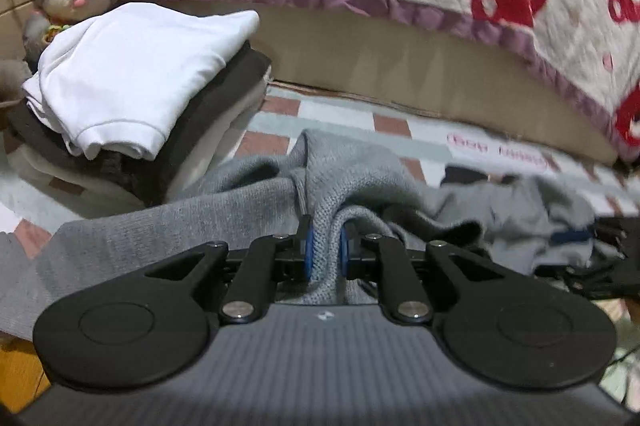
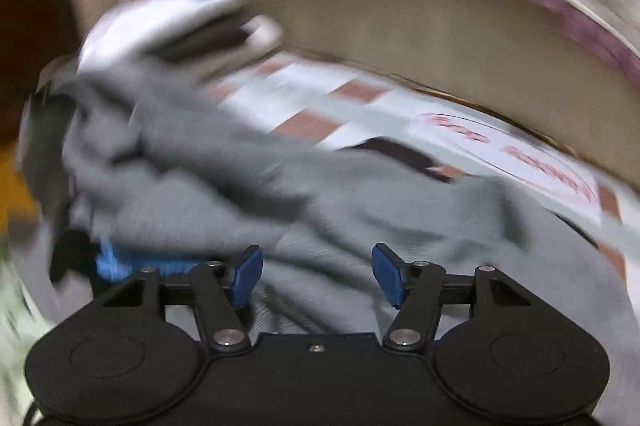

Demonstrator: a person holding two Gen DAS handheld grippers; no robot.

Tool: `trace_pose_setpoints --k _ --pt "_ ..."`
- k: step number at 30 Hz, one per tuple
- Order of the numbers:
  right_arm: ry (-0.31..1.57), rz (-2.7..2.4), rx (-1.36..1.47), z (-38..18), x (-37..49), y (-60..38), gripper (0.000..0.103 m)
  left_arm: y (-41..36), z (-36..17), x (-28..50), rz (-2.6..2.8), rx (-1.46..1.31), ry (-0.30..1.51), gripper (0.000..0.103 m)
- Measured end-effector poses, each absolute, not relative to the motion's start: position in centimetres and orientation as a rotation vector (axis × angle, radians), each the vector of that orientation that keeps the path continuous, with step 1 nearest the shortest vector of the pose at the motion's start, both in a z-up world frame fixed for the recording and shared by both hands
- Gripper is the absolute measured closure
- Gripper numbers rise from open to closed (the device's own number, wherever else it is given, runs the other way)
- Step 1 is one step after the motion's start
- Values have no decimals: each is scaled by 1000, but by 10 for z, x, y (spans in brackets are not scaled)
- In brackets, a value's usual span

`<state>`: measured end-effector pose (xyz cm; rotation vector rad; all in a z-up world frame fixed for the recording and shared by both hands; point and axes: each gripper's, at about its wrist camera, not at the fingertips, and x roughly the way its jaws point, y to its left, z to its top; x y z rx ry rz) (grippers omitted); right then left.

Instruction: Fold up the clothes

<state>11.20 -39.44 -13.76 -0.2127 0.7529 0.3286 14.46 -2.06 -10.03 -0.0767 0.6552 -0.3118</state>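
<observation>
Left gripper [image 1: 324, 254] is clamped on a bunched ridge of the grey knit sweater [image 1: 224, 226] crumpled on the checked sheet [image 1: 352, 114], while the right gripper [image 2: 317, 276] is held agape above it; the pinch is best kept firm and another edge taken before the cloth is drawn flat.

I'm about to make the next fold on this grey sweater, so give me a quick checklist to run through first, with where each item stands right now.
1. Left gripper has cloth: ok, jaws shut on a pinch of the grey sweater.
2. Right gripper has cloth: not ok, jaws open above the knit.
3. Sweater lies flat: not ok, bunched and rumpled.
4. Folded stack out of the way: ok, off to the left side, white garment on top.
5. Right wrist view steady: not ok, heavily blurred.
6. Sleeve positions: cannot tell.
</observation>
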Motion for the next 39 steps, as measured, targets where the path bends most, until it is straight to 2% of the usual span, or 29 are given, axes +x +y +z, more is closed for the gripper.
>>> trace_pose_setpoints --k 2,10,12,15,16,18,19,20,22,27,31,34,35,39 --pt "758 279 -295 -146 113 -389 37 -19 -106 141 -317 -91 677 90" --pt "798 164 119 -151 142 -464 35 -9 -128 131 -340 -121 751 86" --pt "814 215 -14 -164 153 -452 32 -23 -131 129 -388 -26 812 88" --pt "779 259 -233 -176 163 -428 30 -43 -129 115 -387 140 805 90" --pt "765 257 -245 -176 165 -422 32 -43 -125 112 -374 137 786 90" --pt "761 265 -213 -174 164 -423 58 -40 -119 108 -352 108 747 90" --pt "752 267 -210 -173 162 -424 81 -37 -117 107 -344 80 724 90" --pt "741 260 -226 -171 160 -423 88 -35 -115 106 -332 63 707 87" --pt "694 232 -217 -160 157 -425 90 -34 -115 107 -318 74 701 82" --pt "546 140 -135 -123 154 -448 94 -39 -125 102 -299 185 738 64" --pt "568 51 -107 -130 164 -474 95 -38 -125 93 -286 222 709 62" --pt "610 15 -79 -139 169 -487 96 -37 -129 94 -269 240 698 56" --pt "619 8 -67 -139 170 -489 101 -37 -130 96 -273 234 700 56" --pt "631 11 -12 -141 172 -500 100 -37 -134 105 -291 210 709 55"
